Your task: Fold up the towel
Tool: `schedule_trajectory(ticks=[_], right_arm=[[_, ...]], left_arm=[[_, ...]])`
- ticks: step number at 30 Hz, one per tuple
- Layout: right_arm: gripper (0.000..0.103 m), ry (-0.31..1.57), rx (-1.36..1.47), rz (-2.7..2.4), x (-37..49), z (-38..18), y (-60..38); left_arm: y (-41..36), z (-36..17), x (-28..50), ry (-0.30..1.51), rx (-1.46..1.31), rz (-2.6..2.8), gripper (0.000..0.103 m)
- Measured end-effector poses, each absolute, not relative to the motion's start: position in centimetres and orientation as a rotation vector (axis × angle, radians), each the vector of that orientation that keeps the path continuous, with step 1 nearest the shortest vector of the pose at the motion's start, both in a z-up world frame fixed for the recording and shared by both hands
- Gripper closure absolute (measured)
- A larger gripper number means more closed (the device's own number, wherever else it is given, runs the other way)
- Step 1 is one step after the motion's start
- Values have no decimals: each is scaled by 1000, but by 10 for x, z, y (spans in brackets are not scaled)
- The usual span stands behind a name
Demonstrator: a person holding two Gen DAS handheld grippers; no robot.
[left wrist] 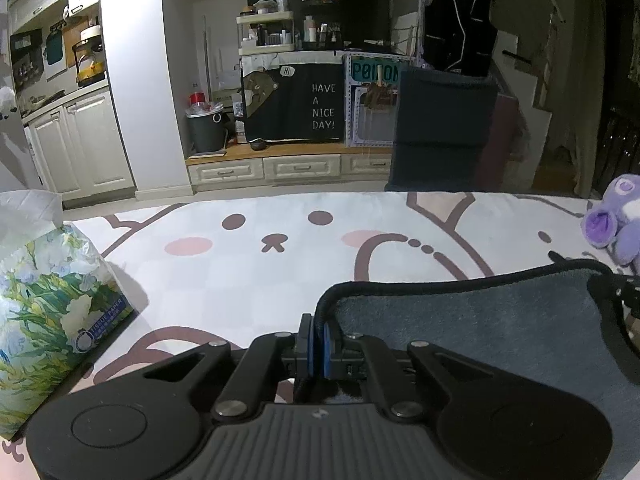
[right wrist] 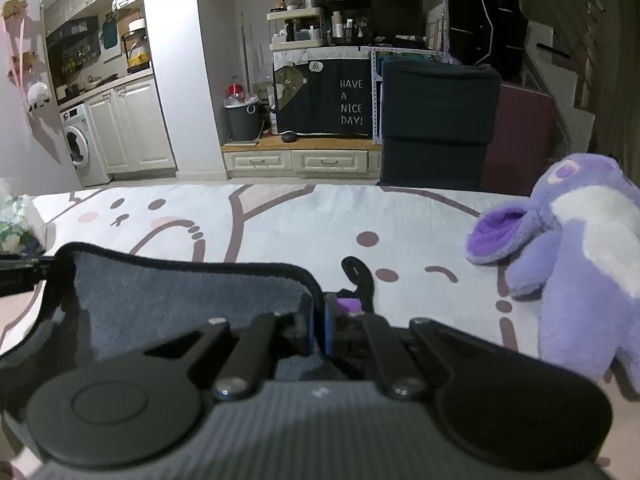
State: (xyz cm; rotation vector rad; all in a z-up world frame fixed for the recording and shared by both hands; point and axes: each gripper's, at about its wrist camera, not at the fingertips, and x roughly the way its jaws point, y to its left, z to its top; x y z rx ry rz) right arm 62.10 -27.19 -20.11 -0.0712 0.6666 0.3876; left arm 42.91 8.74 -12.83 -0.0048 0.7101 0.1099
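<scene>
A grey towel [left wrist: 480, 320] with a black hem is held up between both grippers above the cartoon-print sheet [left wrist: 280, 280]. My left gripper [left wrist: 319, 344] is shut on the towel's left corner, the hem curling over its blue pads. My right gripper [right wrist: 319, 328] is shut on the towel's [right wrist: 180, 300] right corner. The towel's black hanging loop [right wrist: 360, 276] sticks out just right of the right gripper. The right gripper shows at the right edge of the left wrist view [left wrist: 624, 304]. The towel's lower part is hidden behind the grippers.
A floral tissue pack [left wrist: 48, 312] stands on the sheet to the left. A purple plush toy [right wrist: 572, 272] lies on the right. Beyond the far edge are a dark chair [left wrist: 440, 128], cabinets and a bin [left wrist: 206, 128].
</scene>
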Motion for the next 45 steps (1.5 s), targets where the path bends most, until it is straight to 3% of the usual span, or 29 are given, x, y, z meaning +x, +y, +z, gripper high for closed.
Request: schedule_trajectory(ticks=[14, 17, 19, 22, 23, 26, 28, 34, 40, 45], right_arm=[[93, 645, -106, 365, 630, -215, -267], [84, 645, -124, 359, 632, -218, -266], [66, 648, -136, 342, 633, -219, -266], [46, 655, -148, 311, 636, -223, -270], [44, 658, -147, 307, 637, -225, -272], [34, 665, -126, 290, 638, -228, -280], [30, 665, -132, 269, 639, -227, -281], [25, 662, -124, 268, 635, -220, -286], [14, 659, -92, 316, 623, -204, -288], [9, 655, -60, 335, 612, -184, -290]], left_arm=[[90, -138, 435, 726, -17, 111, 98], [91, -137, 436, 723, -19, 116, 93], [93, -138, 437, 720, -21, 132, 87], [97, -139, 437, 731, -35, 143, 84], [98, -139, 437, 736, -35, 144, 83], [99, -139, 436, 739, -28, 160, 69], [102, -138, 435, 740, -35, 179, 47], [103, -129, 428, 742, -40, 176, 22], [97, -116, 417, 760, -36, 160, 6], [93, -100, 406, 766, -30, 153, 0]])
